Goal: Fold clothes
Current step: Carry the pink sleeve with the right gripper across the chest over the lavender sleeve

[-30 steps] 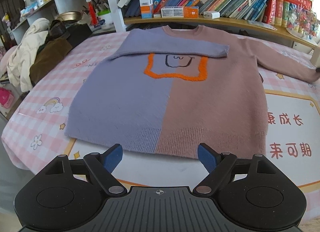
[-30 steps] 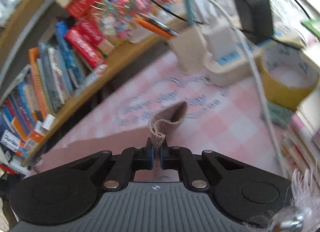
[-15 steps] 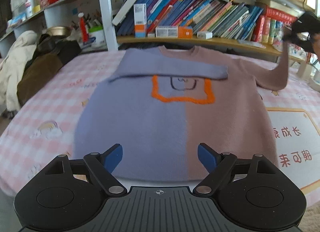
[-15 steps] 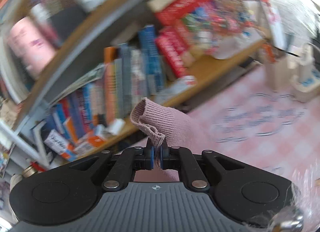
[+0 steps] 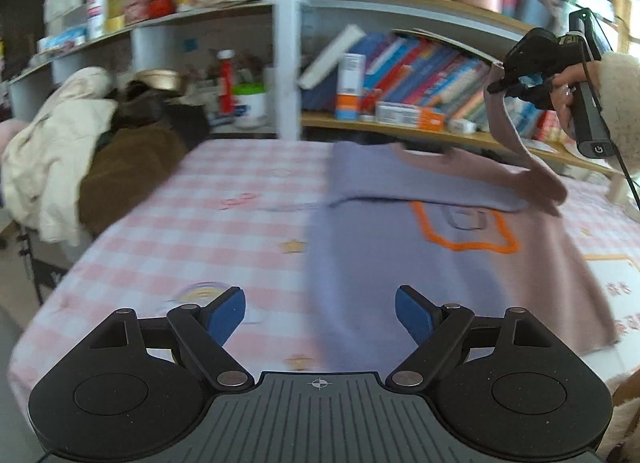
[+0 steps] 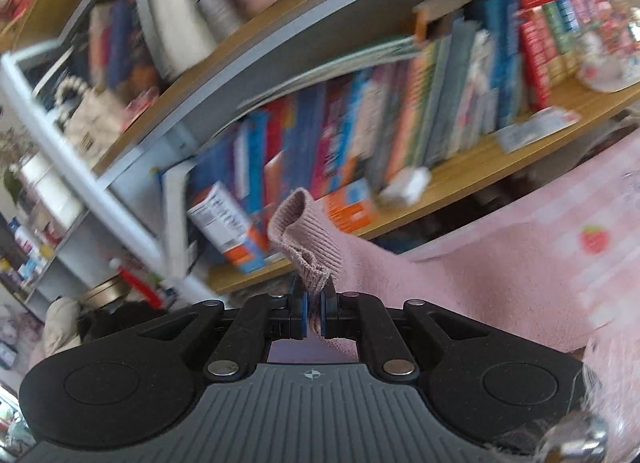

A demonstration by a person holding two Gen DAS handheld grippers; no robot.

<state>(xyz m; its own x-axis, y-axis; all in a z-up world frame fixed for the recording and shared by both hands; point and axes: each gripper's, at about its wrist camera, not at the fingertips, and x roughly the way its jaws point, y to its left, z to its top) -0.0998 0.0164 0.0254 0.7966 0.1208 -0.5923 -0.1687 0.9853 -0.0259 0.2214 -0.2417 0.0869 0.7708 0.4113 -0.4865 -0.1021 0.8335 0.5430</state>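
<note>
Sweater (image 5: 460, 263), two-tone knit, lilac on one half and dusty pink on the other, orange outline motif on the chest; lies face up and flat on the pink checked tablecloth (image 5: 224, 231), collar toward the bookshelf (image 5: 400, 75). Lilac sleeve (image 5: 420, 191): lies folded across the chest, just above the motif. Pink sleeve (image 5: 516, 147): lifted clear of the table, hanging in a curve from its ribbed cuff (image 6: 308, 243) down to the shoulder. Right gripper (image 6: 313, 313): jaws pressed together on the cuff edge, with the rib bunched and doubled over above the pads; held high near the shelf by a hand (image 5: 568, 91) in a fleecy sleeve. Left gripper (image 5: 320, 315): jaws spread wide, holding nothing, low over the near table edge and facing the hem. Step in hand, judged: carrying the pink sleeve over the chest to lie on or beside the lilac one. Handling notes: keep the pinch firm, since only a little of the cuff is caught; travel level and across so the sleeve creases at the shoulder seam without dragging the body askew; lower the cuff before letting go so it lands straight, parallel to the lilac sleeve. The free gripper could steady the body if it starts to shift. Both views are blurred; fine detail uncertain.
</note>
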